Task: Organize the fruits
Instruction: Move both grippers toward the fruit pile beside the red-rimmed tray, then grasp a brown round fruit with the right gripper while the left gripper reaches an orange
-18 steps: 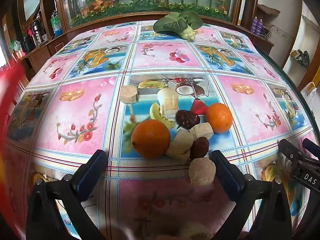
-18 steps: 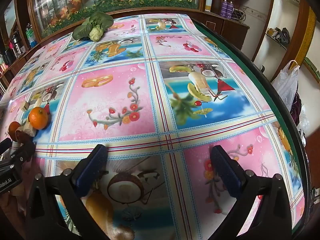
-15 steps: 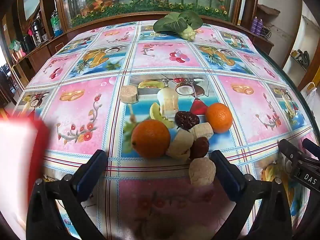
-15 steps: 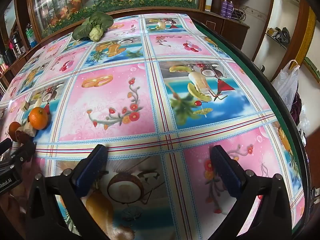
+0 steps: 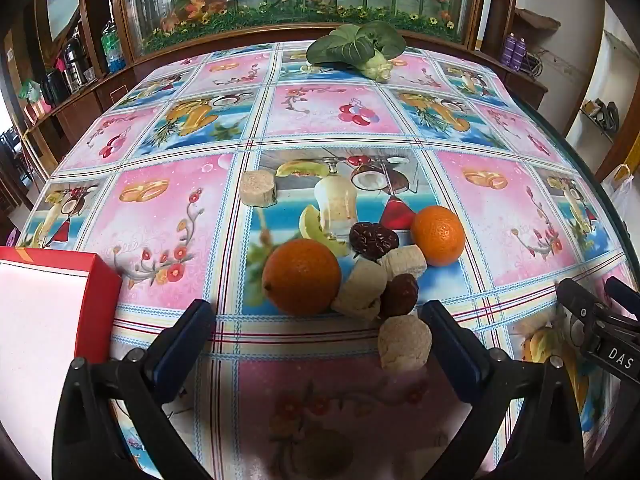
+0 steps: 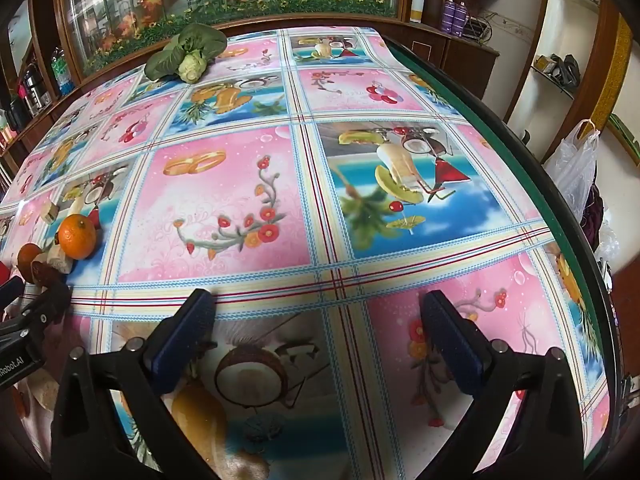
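A cluster of fruit lies on the patterned tablecloth just beyond my left gripper [image 5: 316,316], which is open and empty. The cluster holds a large orange [image 5: 302,276], a smaller orange [image 5: 438,236], two dark dried dates [image 5: 374,240] [image 5: 400,294] and several beige dried chunks [image 5: 360,290]. One of these chunks [image 5: 404,344] lies near the right fingertip. One beige chunk [image 5: 258,188] sits apart, farther back. A red box [image 5: 98,312] with a white inside rests at the left. My right gripper [image 6: 316,304] is open over bare cloth, with the oranges [image 6: 77,236] far to its left.
A leafy green vegetable [image 5: 360,46] lies at the table's far end, before a glass cabinet. The table's dark rim [image 6: 560,208] curves along the right, with a white plastic bag [image 6: 576,168] hanging beyond it. Each gripper shows at the edge of the other's view.
The red box came in from the left as a blur and now rests on the table at the left. Both grippers and the fruit have stayed still.
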A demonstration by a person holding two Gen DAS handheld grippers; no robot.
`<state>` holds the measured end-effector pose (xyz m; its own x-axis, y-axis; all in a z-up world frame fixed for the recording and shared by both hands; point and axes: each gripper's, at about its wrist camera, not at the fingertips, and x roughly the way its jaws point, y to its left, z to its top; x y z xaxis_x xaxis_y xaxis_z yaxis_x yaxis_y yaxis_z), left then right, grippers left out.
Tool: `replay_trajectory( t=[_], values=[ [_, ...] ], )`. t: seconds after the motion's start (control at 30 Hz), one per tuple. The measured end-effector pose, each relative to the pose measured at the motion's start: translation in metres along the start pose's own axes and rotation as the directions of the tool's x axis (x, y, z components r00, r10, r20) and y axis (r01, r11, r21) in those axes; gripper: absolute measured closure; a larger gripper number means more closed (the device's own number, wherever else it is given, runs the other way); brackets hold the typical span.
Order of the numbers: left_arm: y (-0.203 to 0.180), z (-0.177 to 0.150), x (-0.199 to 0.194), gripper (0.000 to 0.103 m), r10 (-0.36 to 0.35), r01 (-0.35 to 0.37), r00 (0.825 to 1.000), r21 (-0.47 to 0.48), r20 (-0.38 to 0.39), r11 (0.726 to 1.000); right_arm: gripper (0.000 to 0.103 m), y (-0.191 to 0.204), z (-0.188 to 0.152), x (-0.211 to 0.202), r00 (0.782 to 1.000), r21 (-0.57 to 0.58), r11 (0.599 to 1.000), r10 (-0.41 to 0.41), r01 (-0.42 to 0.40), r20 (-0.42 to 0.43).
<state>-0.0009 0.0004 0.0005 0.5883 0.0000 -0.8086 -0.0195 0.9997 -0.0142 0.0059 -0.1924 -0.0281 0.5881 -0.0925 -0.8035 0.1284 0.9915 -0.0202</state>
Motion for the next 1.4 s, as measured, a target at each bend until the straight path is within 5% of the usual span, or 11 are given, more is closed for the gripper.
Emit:
replay_trajectory(
  t=[0.3, 0.4, 0.5, 0.7, 0.83, 1.4],
  values=[
    [-0.005, 0.0, 0.002, 0.001, 0.027, -0.027, 1.0, -0.023, -0.007, 0.999, 0.0, 0.0, 0.0, 0.0, 1.0, 0.002, 1.0, 0.0, 0.0, 0.0],
    [-0.001, 0.007, 0.002, 0.001, -0.014, 0.014, 0.995, 0.0, -0.095, 1.0, 0.0, 0.001, 0.001, -0.001, 1.0, -0.004, 1.0, -0.003, 0.003, -0.004],
    [0.005, 0.003, -0.018, 0.003, -0.013, 0.013, 0.999, 0.007, -0.03, 1.0, 0.0, 0.007, -0.002, -0.021, 0.997, -0.036, 0.999, 0.009, -0.006, 0.072],
    [0.028, -0.01, -0.082, 0.002, 0.032, -0.029, 0.991, -0.027, 0.132, 0.999, 0.0, 0.034, -0.009, -0.09, 0.954, -0.113, 0.989, 0.121, -0.093, 0.273],
    [0.041, -0.017, -0.094, 0.002, 0.038, -0.029, 0.988, -0.061, 0.149, 0.998, 0.0, 0.059, -0.017, -0.104, 0.942, -0.133, 0.981, 0.177, -0.144, 0.285],
    [0.069, -0.03, -0.107, 0.002, 0.05, -0.035, 0.985, -0.092, 0.166, 0.995, 0.0, 0.087, -0.032, -0.124, 0.949, -0.169, 0.978, 0.163, -0.12, 0.27]
  ],
)
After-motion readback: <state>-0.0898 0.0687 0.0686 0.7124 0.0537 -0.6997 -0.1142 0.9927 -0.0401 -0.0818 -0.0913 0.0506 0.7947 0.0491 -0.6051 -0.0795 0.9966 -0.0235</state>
